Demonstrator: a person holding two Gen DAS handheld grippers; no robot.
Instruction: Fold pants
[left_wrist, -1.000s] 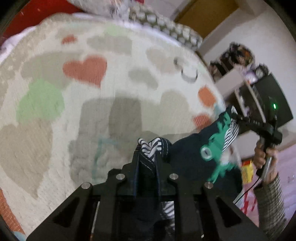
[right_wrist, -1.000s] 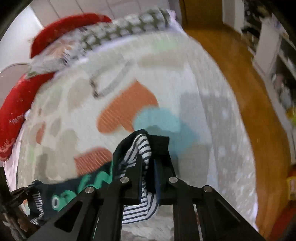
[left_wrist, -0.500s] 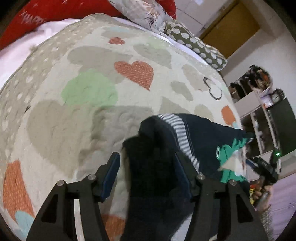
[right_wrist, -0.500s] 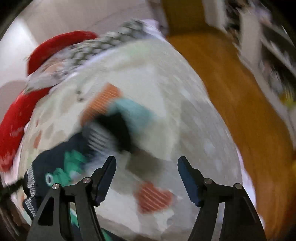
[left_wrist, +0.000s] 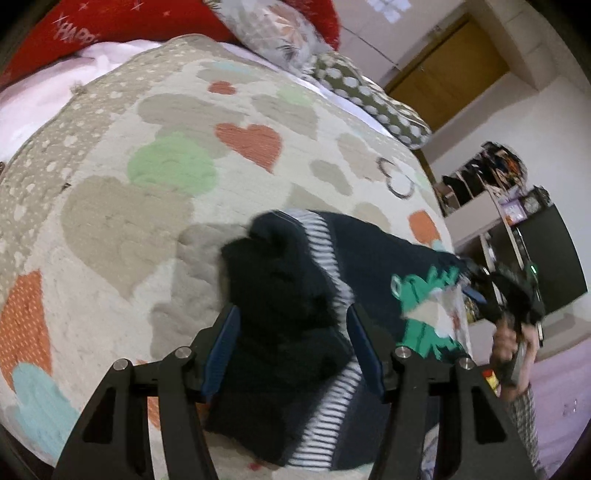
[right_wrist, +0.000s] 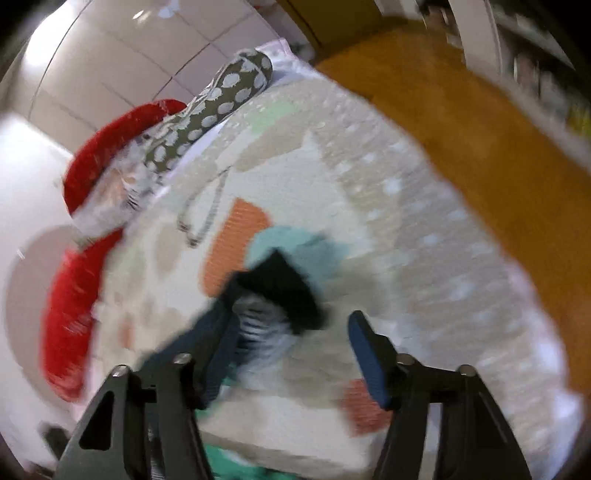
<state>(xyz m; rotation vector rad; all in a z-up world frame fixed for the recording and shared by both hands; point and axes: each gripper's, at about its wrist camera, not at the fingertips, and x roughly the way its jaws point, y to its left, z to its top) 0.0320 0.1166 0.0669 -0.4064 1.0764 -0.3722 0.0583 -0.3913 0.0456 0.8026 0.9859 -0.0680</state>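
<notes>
Dark navy pants with striped white cuffs and a green frog print lie bunched on the heart-patterned blanket. My left gripper stands open just above them, the dark cloth showing between its blue pads without touching them. At the pants' far right end, a hand holds my right gripper. In the blurred right wrist view my right gripper has its jaws closing. A dark corner of the pants and a striped cuff lie by its left finger, and neither pad presses on cloth.
A red cushion, a floral pillow and a dotted pillow sit at the bed's head. To the right are a wooden floor, shelves, a dark cabinet and a wooden door.
Both grippers were shut on the pants and held them up. Both have let go and pulled back, and the pants now lie on the blanket. The right view has rolled.
</notes>
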